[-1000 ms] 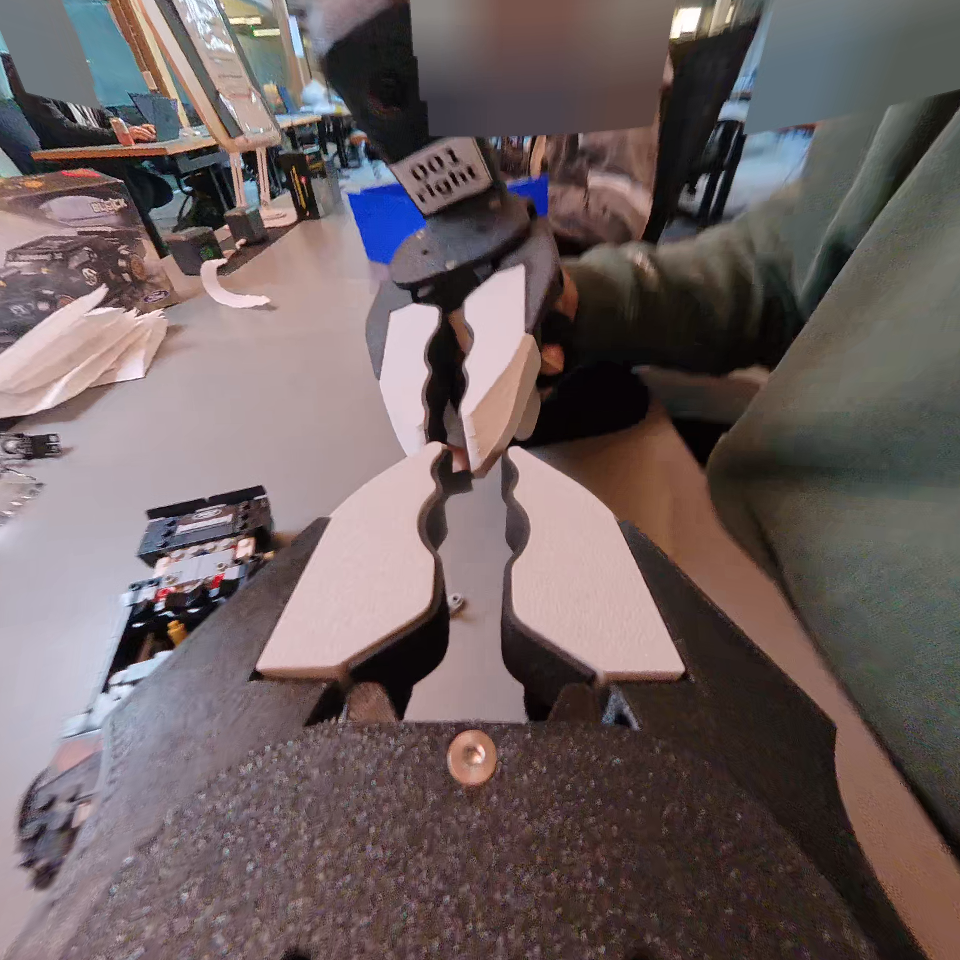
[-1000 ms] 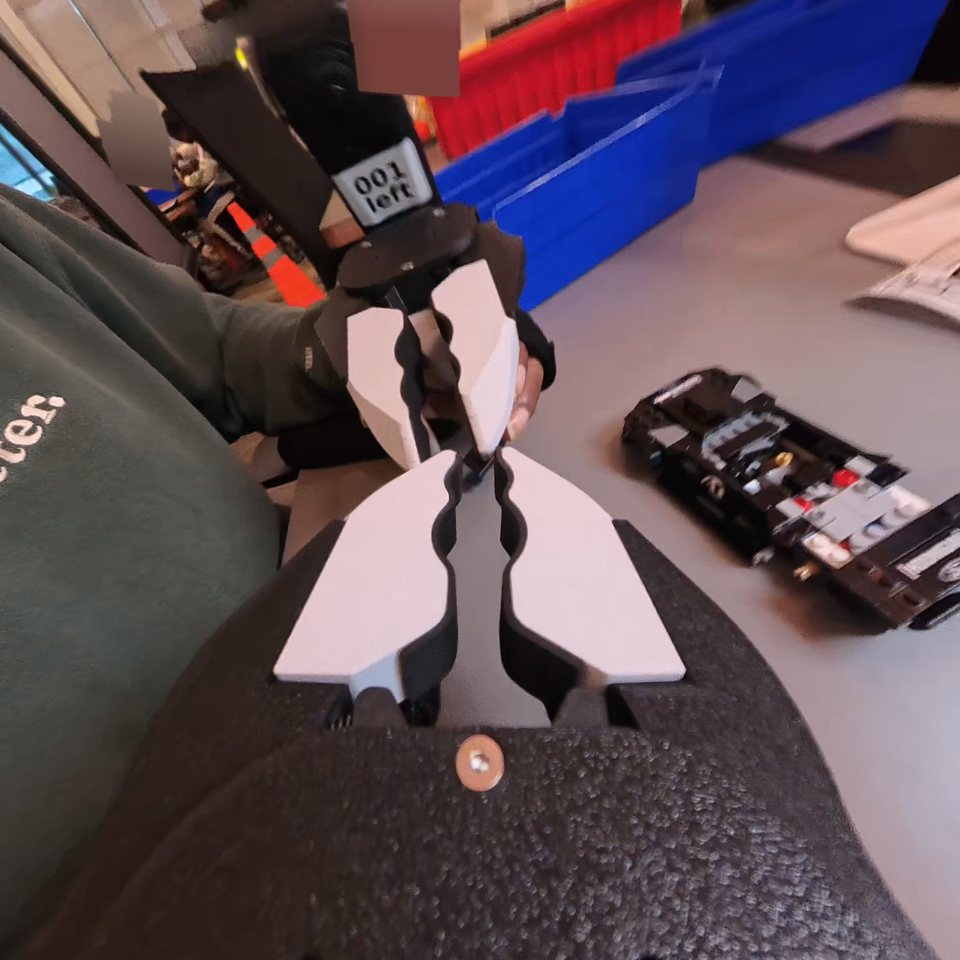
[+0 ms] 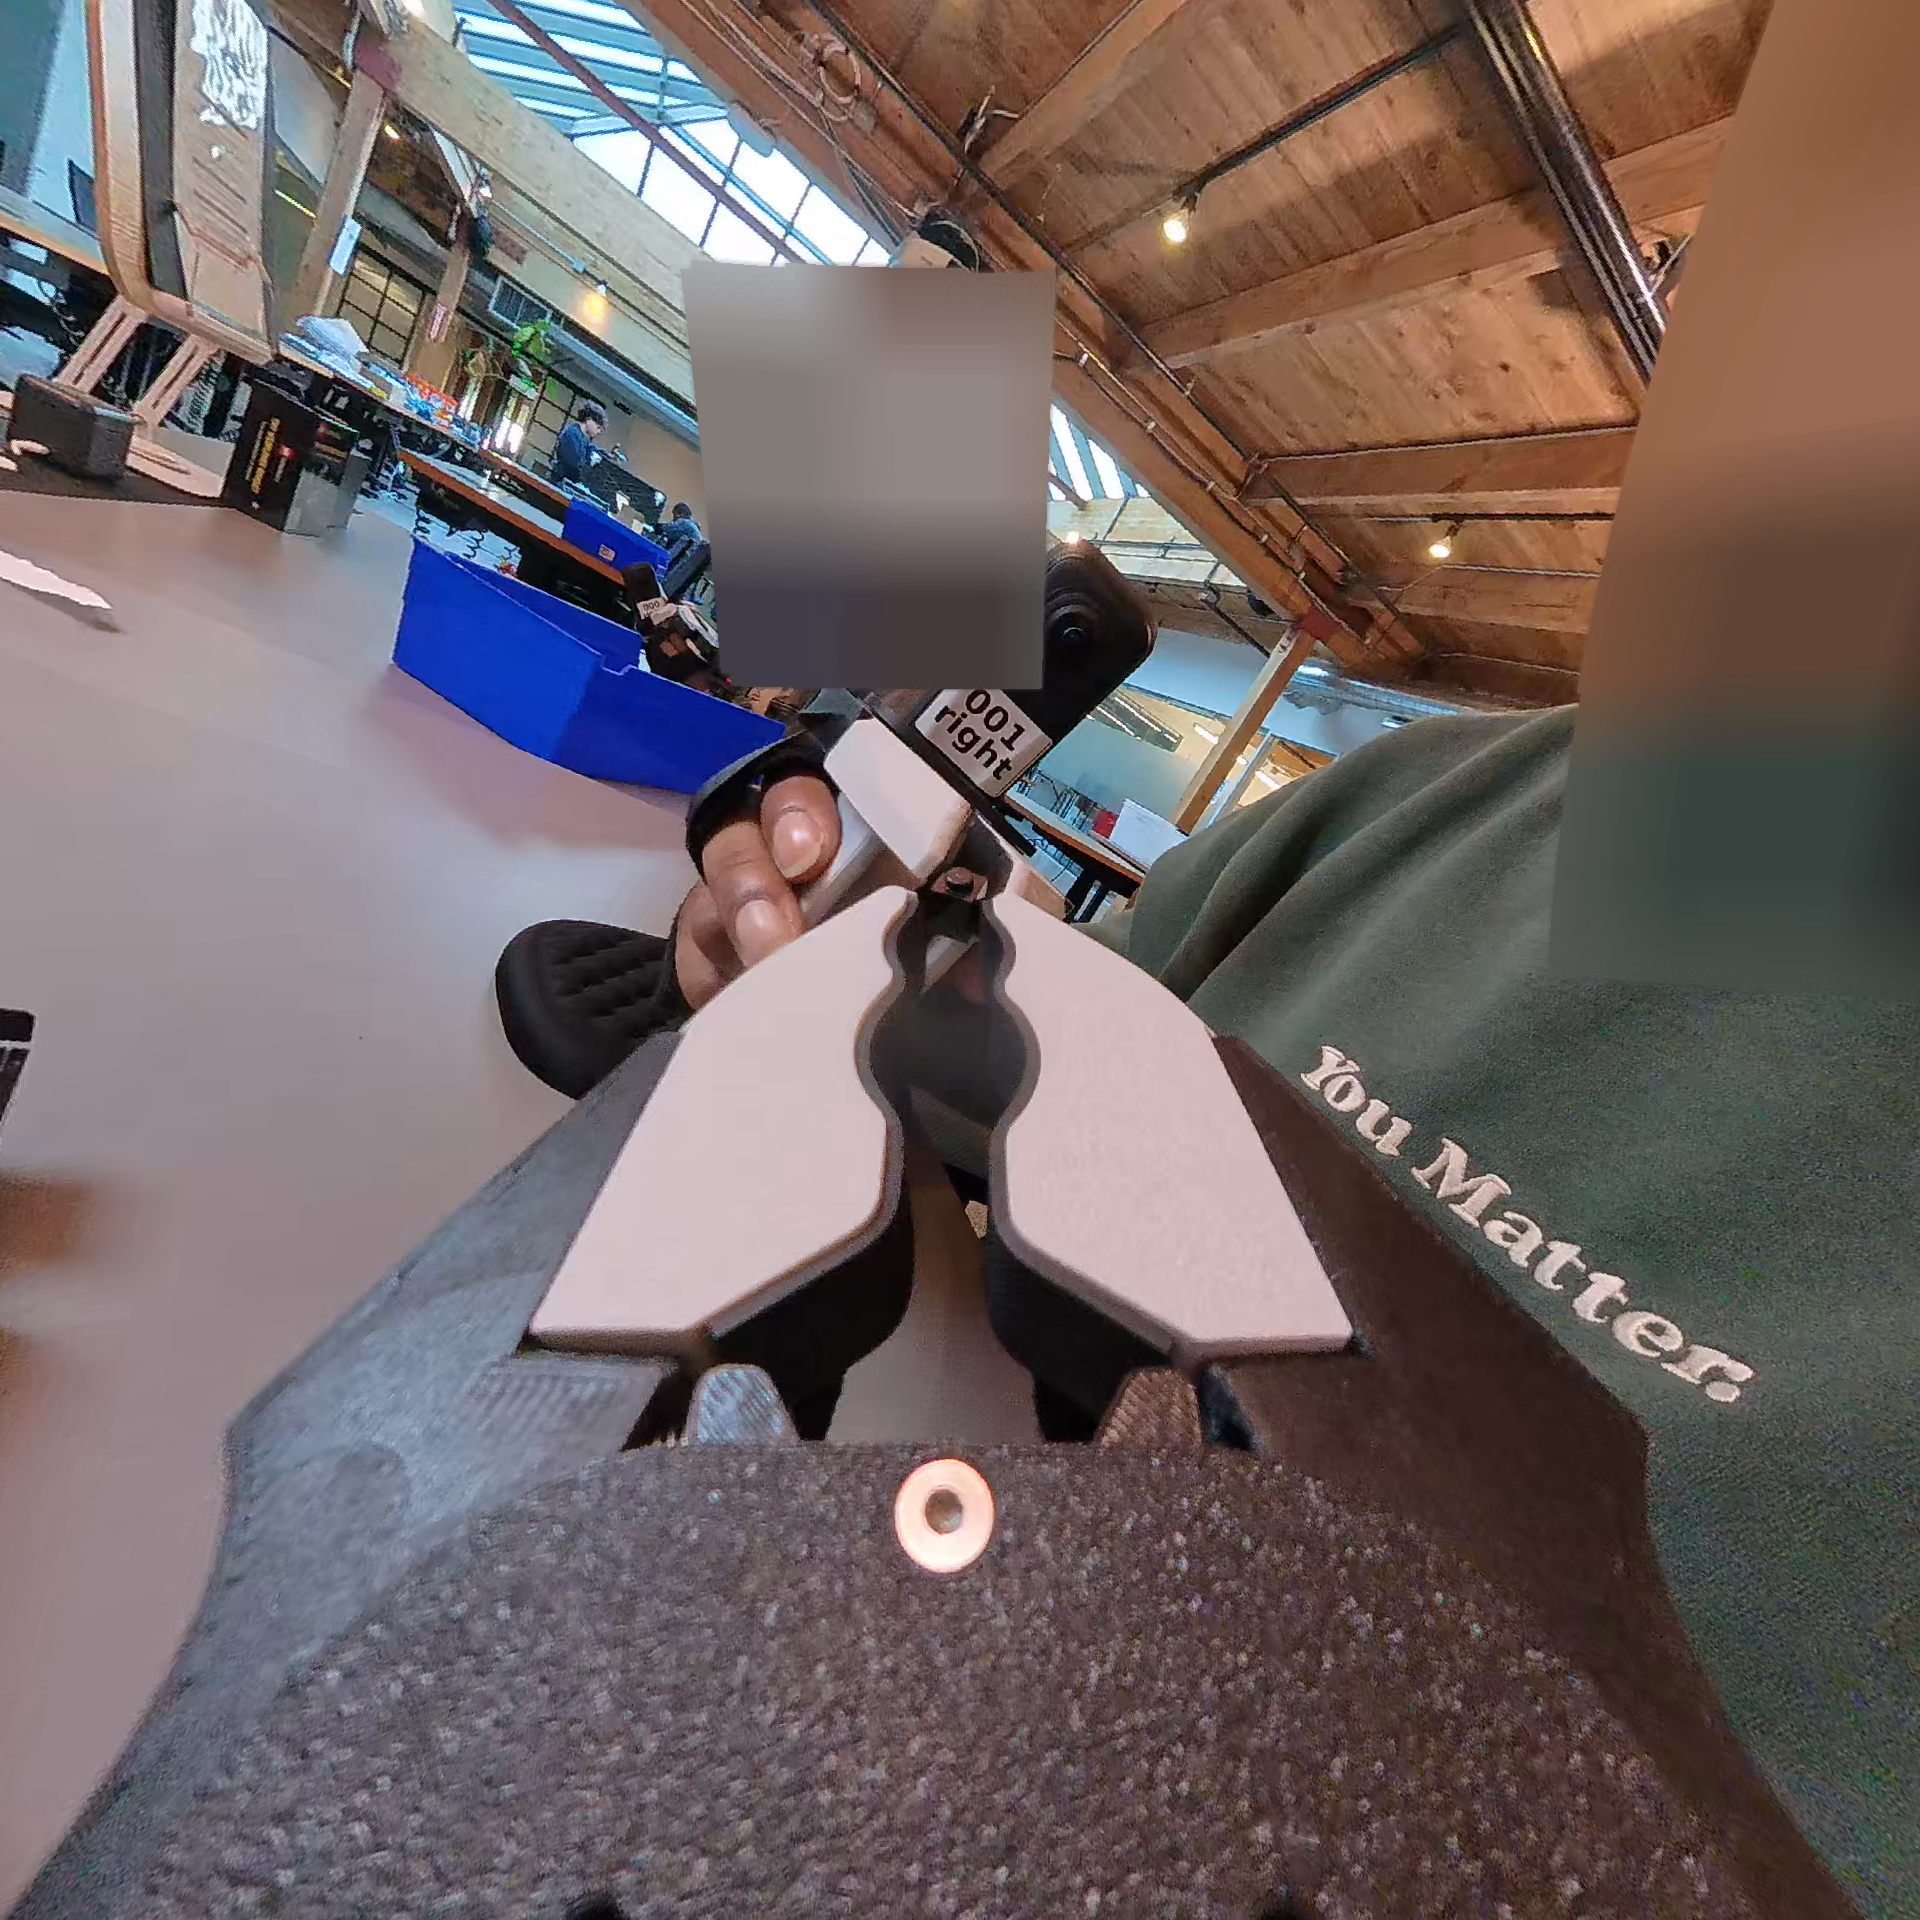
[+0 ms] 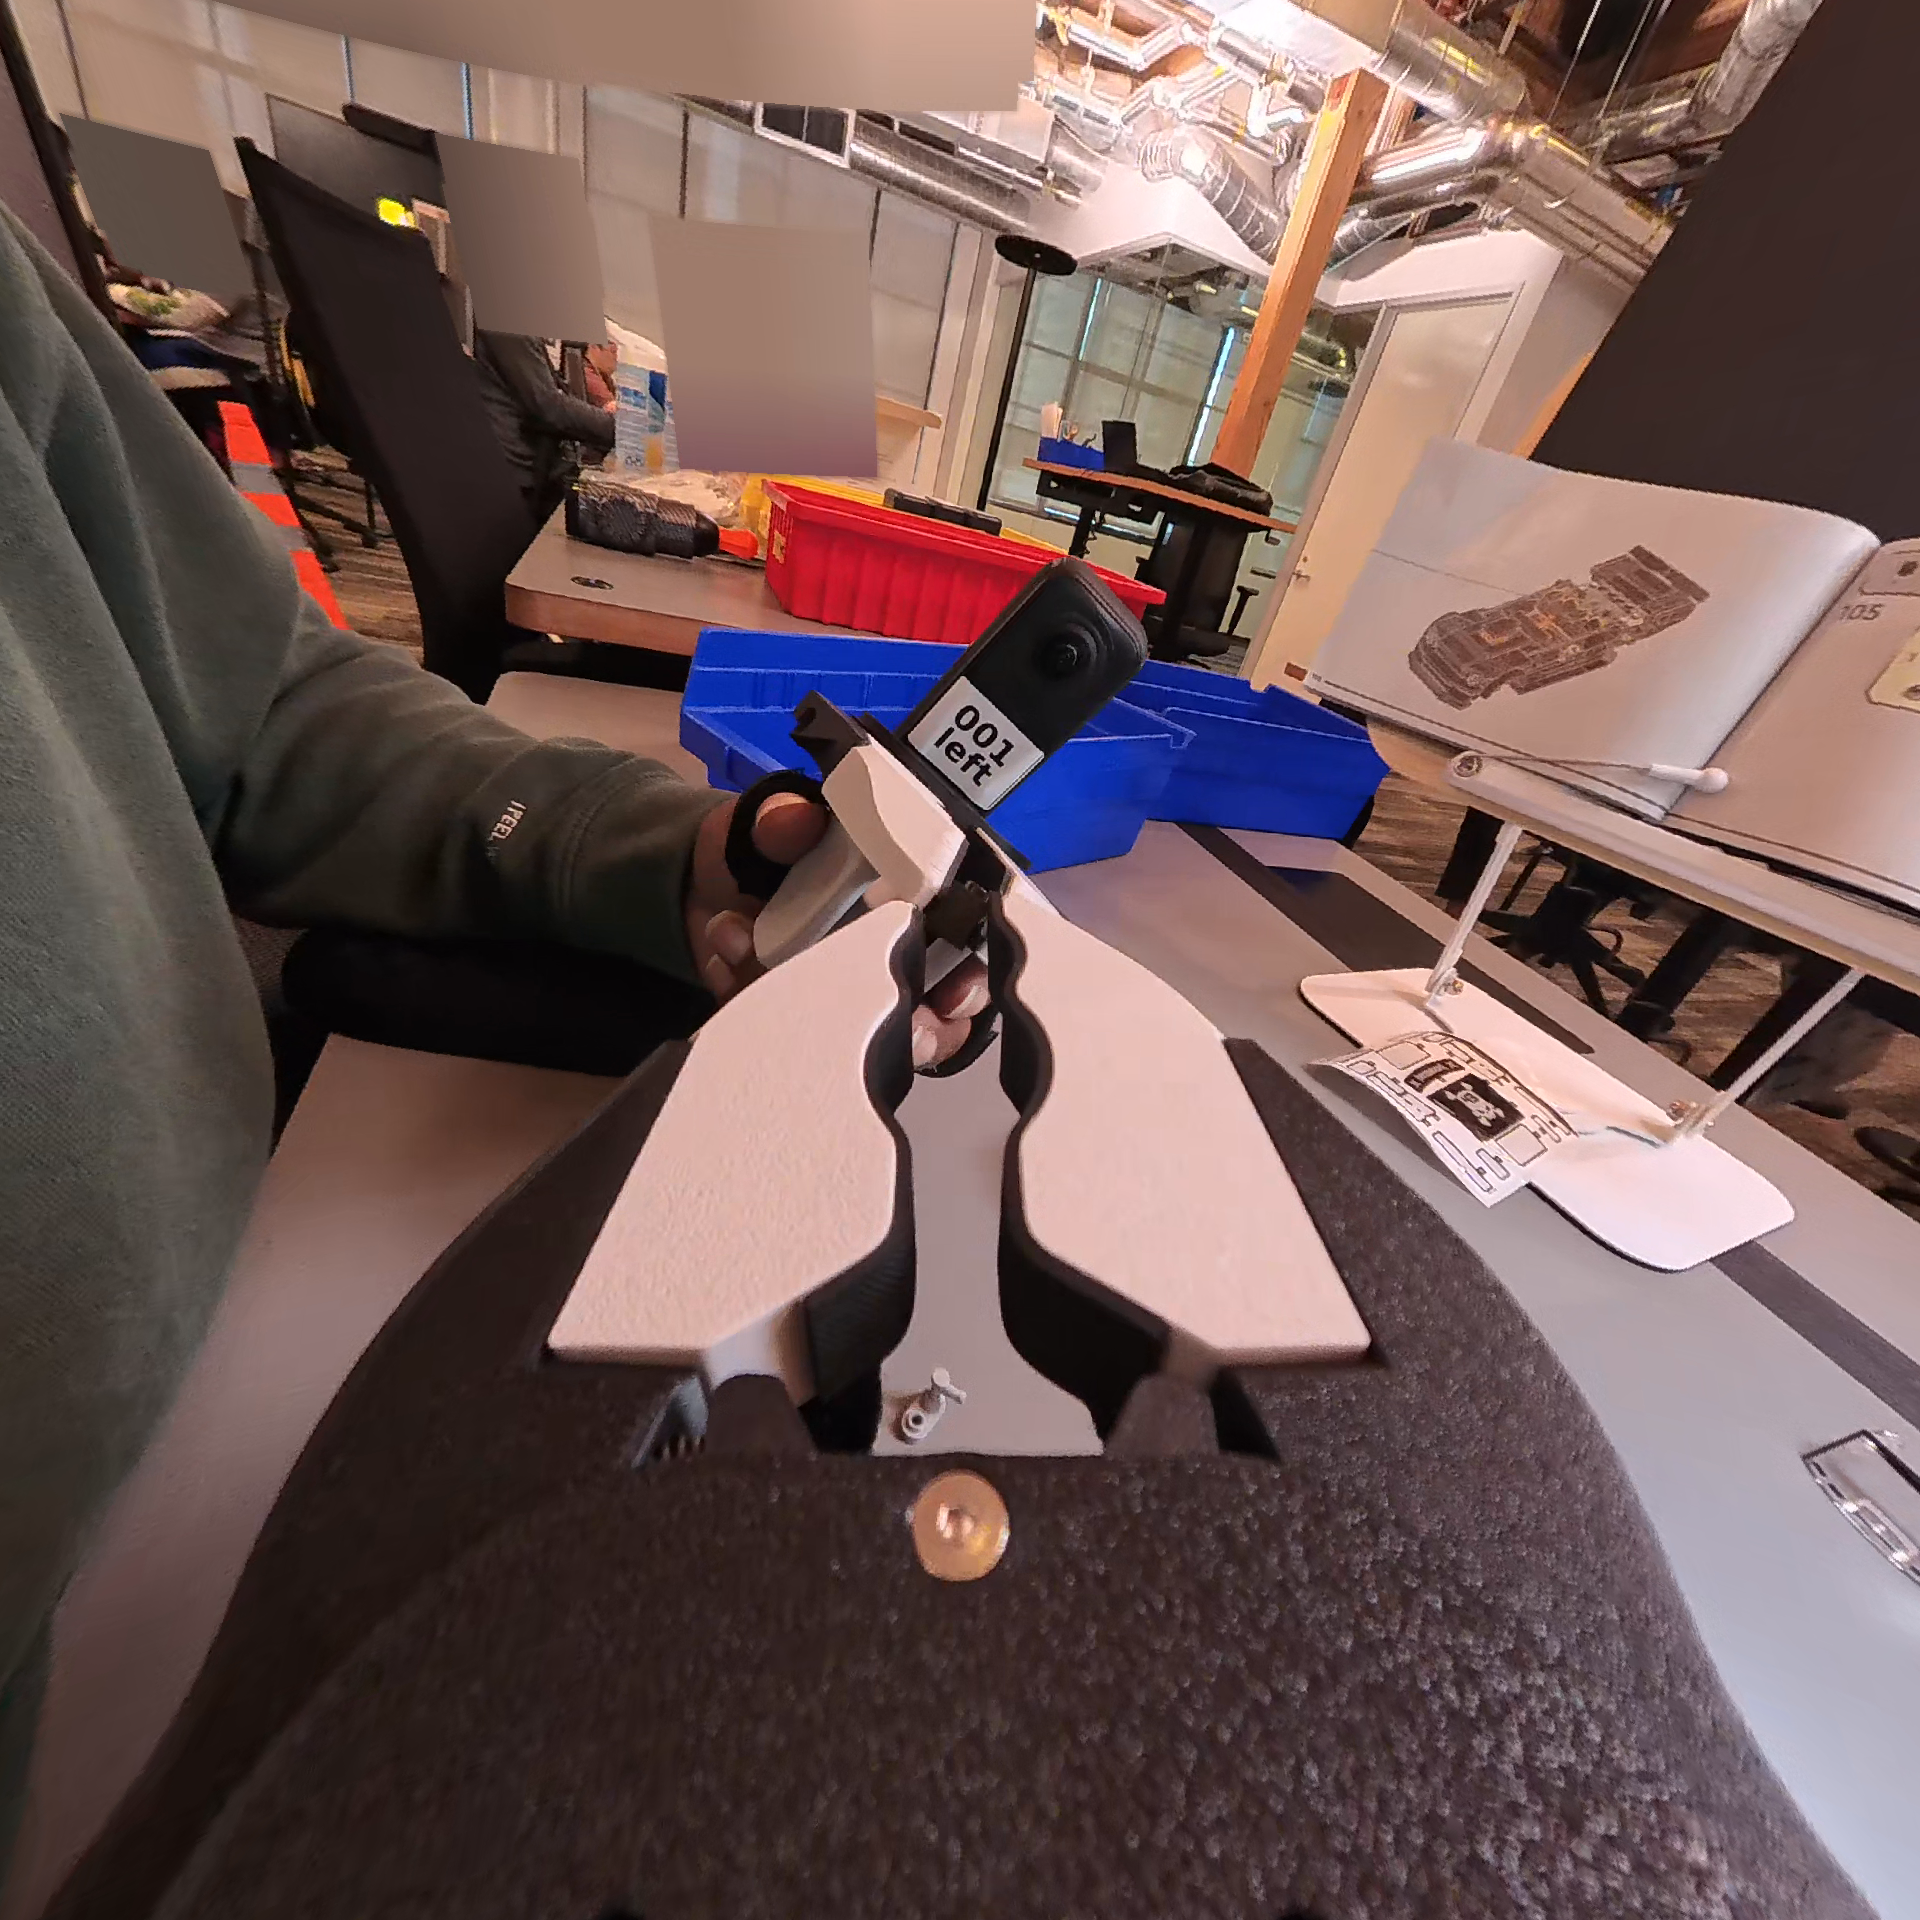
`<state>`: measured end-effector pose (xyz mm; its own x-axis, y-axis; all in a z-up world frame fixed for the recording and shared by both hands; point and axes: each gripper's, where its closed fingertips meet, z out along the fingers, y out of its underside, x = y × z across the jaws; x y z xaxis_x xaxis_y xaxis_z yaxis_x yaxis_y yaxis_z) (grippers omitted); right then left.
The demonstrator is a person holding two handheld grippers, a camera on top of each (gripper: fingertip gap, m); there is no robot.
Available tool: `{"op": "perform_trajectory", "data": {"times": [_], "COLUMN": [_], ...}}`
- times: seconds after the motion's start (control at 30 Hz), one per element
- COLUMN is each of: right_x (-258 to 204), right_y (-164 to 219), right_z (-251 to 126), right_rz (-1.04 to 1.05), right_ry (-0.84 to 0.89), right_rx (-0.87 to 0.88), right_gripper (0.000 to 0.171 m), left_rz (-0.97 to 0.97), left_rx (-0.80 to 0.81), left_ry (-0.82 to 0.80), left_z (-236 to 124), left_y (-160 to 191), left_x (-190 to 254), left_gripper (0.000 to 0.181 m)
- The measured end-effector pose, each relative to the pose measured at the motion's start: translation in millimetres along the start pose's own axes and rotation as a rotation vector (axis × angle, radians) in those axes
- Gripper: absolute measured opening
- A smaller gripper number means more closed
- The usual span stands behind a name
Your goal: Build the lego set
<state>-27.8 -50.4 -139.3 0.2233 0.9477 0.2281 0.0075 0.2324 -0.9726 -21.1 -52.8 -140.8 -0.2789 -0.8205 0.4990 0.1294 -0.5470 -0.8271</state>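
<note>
My left claw (image 3: 951, 914) and right claw (image 4: 956, 925) meet tip to tip above the worktop (image 4: 1558, 1351), both nearly closed on a small dark piece (image 3: 958, 885) pinched where the tips cross; which claw truly has it I cannot tell. Each points straight at the other, equally near. The car model is in neither view. A tiny grey pin (image 4: 928, 1403) lies below my right claw; blue bins (image 4: 1195, 769) and the instruction booklet (image 4: 1558, 613) stand beyond.
</note>
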Motion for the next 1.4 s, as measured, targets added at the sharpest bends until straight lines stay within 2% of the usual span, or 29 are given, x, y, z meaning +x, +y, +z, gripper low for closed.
{"op": "perform_trajectory", "data": {"times": [0.23,0.67,0.93,1.13,1.4], "right_x": [2,-4,-7,-2,-9], "right_y": [5,30,42,49,52], "right_z": [1,-1,-10,-11,-8], "right_rz": [0.001,0.047,0.044,-0.02,-0.117], "right_ry": [0.016,-0.082,-0.183,-0.228,-0.413], "right_rx": [-0.027,-0.189,-0.313,-0.385,-0.481], "right_gripper": [0.012,0.012,0.012,0.012,0.012], "left_rz": [0.022,0.205,0.217,0.196,0.134], "left_rx": [-0.026,-0.245,-0.318,-0.358,-0.399], "left_ry": [-0.031,-0.163,-0.229,-0.189,-0.174], "left_z": [-2,-10,-13,-12,-15], "left_y": [2,23,34,43,53], "left_x": [-4,-20,-33,-30,-35], "left_gripper": [0.009,0.009,0.009,0.009,0.009]}}
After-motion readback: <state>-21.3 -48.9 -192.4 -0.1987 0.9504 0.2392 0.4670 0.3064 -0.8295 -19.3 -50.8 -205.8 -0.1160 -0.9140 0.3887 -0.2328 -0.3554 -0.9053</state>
